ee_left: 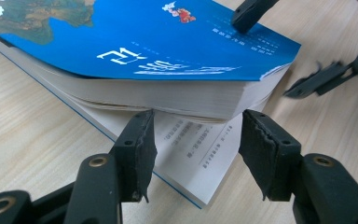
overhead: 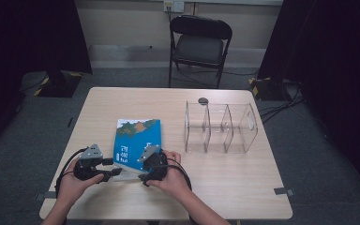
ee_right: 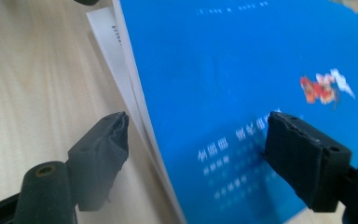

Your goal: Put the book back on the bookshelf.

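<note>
High view: one book (overhead: 138, 140), two hand-held grippers.

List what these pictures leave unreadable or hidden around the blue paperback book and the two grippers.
- Blue paperback book: its white cover lettering is too small in the high view and blurred in the right gripper view.
- Book's far end: cut off by the top edge in the left gripper view.
- Left gripper and right gripper: in the high view, their jaws are too small to judge.

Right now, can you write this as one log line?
blue book flat on table | left gripper open at its edge | right gripper open over cover
</note>
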Demonstrator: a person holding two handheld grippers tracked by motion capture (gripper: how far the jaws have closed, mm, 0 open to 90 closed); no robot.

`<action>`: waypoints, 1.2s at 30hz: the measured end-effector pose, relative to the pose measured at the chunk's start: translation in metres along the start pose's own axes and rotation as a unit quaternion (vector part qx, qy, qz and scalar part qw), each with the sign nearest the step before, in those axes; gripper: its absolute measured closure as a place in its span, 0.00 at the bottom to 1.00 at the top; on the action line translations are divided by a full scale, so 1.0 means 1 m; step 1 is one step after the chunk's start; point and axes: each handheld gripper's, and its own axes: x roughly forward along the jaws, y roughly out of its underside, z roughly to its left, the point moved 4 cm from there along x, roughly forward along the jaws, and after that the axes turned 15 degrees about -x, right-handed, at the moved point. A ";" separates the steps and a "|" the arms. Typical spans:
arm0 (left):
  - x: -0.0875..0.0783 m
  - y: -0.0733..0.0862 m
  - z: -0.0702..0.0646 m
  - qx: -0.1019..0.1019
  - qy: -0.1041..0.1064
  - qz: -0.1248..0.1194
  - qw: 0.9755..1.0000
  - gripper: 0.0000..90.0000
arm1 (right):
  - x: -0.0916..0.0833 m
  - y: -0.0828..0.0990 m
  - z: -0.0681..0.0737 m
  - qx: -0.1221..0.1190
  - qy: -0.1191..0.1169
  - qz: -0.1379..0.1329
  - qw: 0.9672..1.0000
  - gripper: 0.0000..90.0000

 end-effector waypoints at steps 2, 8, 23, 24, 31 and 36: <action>0.000 0.000 -0.001 -0.003 0.001 -0.001 1.000 0.51 | 0.004 -0.005 0.000 -0.018 0.006 0.012 1.000 0.24; 0.000 0.000 0.000 -0.005 0.002 -0.001 1.000 0.51 | 0.015 -0.019 -0.001 -0.033 0.012 0.011 0.999 0.31; 0.002 0.004 0.003 -0.016 -0.005 -0.009 1.000 0.48 | 0.009 -0.030 0.004 -0.086 0.007 0.035 0.996 0.65; 0.003 0.005 0.004 -0.017 -0.016 -0.014 1.000 0.43 | 0.009 -0.029 0.004 -0.085 0.006 0.035 0.996 0.65; 0.003 0.012 0.004 -0.011 -0.022 -0.004 1.000 0.29 | 0.006 -0.030 0.002 -0.079 0.003 0.030 0.996 0.72; 0.003 0.021 0.003 -0.001 -0.019 0.019 1.000 0.26 | 0.004 -0.032 0.002 -0.082 0.000 0.036 0.996 0.76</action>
